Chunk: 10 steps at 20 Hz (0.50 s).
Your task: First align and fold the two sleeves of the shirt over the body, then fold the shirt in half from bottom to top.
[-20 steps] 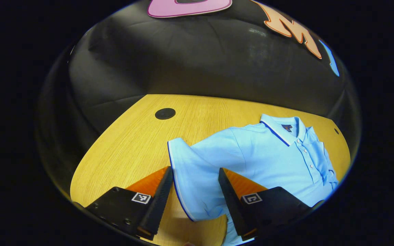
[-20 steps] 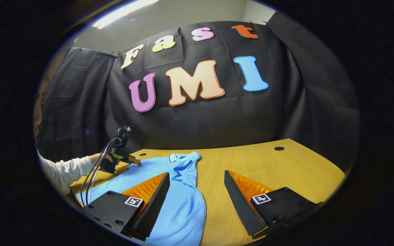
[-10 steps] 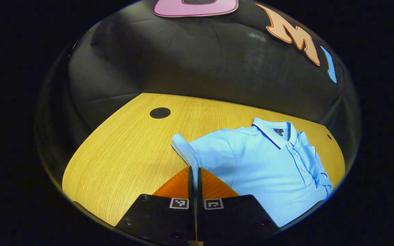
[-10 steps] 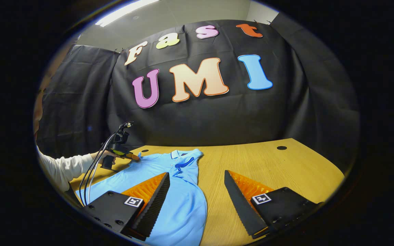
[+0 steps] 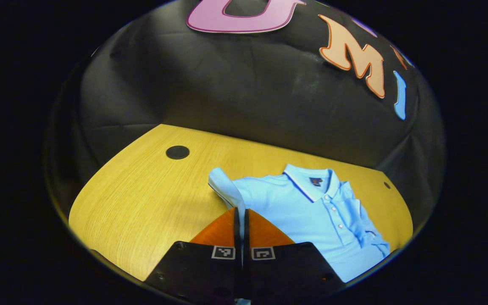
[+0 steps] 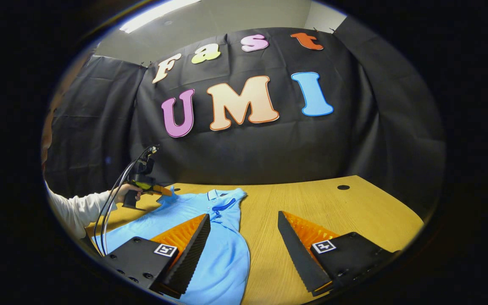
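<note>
The shirt (image 5: 311, 216) lies on the table (image 5: 142, 199), with bare wood to its left and far side. The left gripper (image 5: 240, 214) is clamped on the sleeve (image 5: 223, 186), apparently lifted higher than a second ago. The right gripper (image 6: 244, 237) hangs open over the shirt's right edge, unmoved.

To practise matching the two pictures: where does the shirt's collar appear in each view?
Left gripper view: collar right of centre, beyond the shut left gripper.
Right gripper view: collar left of centre, above the near finger.
Shared landmark: the button placket below it.
</note>
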Tool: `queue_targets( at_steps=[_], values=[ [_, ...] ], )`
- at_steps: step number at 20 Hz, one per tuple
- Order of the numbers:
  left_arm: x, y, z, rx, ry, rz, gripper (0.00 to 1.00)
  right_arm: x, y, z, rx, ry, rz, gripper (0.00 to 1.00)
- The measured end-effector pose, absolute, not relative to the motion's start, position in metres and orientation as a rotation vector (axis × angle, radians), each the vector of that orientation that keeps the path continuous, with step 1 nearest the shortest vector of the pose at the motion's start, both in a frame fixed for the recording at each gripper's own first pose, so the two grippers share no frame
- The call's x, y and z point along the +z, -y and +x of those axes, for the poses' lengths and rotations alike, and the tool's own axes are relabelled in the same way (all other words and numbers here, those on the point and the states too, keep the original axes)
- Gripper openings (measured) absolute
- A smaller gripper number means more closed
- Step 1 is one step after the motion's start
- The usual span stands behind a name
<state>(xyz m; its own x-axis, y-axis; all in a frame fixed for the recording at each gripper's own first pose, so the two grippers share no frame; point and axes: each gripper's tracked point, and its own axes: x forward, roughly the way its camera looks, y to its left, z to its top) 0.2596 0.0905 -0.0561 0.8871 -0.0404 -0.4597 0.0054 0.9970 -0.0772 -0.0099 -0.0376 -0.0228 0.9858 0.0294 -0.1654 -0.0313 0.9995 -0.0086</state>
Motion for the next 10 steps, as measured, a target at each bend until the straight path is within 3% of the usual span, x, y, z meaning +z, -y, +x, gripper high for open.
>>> queue_targets(
  at_steps=[10],
  values=[
    [-0.063,0.052,0.26,-0.291,-0.521,-0.005,0.0,-0.035,0.033,-0.009,0.046,-0.198,-0.032,0.99]
  ],
)
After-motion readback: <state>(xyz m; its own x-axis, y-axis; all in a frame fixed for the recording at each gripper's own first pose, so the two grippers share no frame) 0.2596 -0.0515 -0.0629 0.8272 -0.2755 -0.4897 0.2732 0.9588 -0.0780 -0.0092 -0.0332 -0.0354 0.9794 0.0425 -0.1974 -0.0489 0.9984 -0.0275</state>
